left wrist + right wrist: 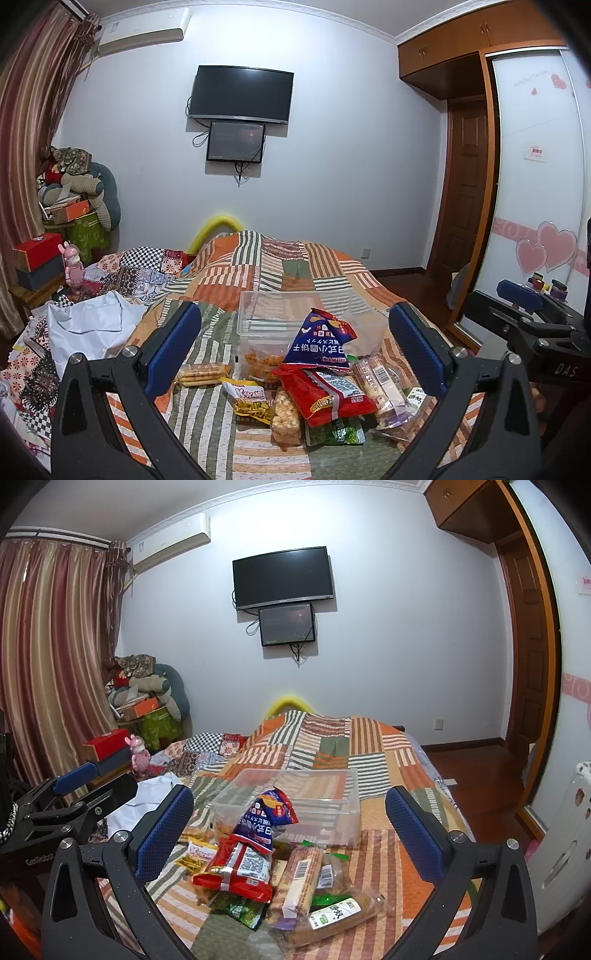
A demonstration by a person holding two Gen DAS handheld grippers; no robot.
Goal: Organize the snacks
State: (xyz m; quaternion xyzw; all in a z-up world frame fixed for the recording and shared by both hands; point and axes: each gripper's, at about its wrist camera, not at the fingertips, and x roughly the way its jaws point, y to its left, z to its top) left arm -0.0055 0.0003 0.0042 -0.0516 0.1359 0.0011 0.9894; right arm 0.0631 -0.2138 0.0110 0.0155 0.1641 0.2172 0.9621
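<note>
Home bedroom, as I see it through both wrist cameras. Bed [280,266] under patchwork quilt; wall TV [240,94] with smaller screen [235,142] below; air conditioner [144,27]; striped curtains [48,646]; wooden wardrobe [447,48] with heart-decorated sliding door [535,166]; cushions [155,690] piled in corner.

bed [295,266] under patchwork quilt [373,738] | clear plastic box [332,805] on quilt, beyond jaws | snack pile [317,387] on quilt between jaws, nearer than box, touching its front | white cloth [92,325] on quilt, left of left jaw
</note>
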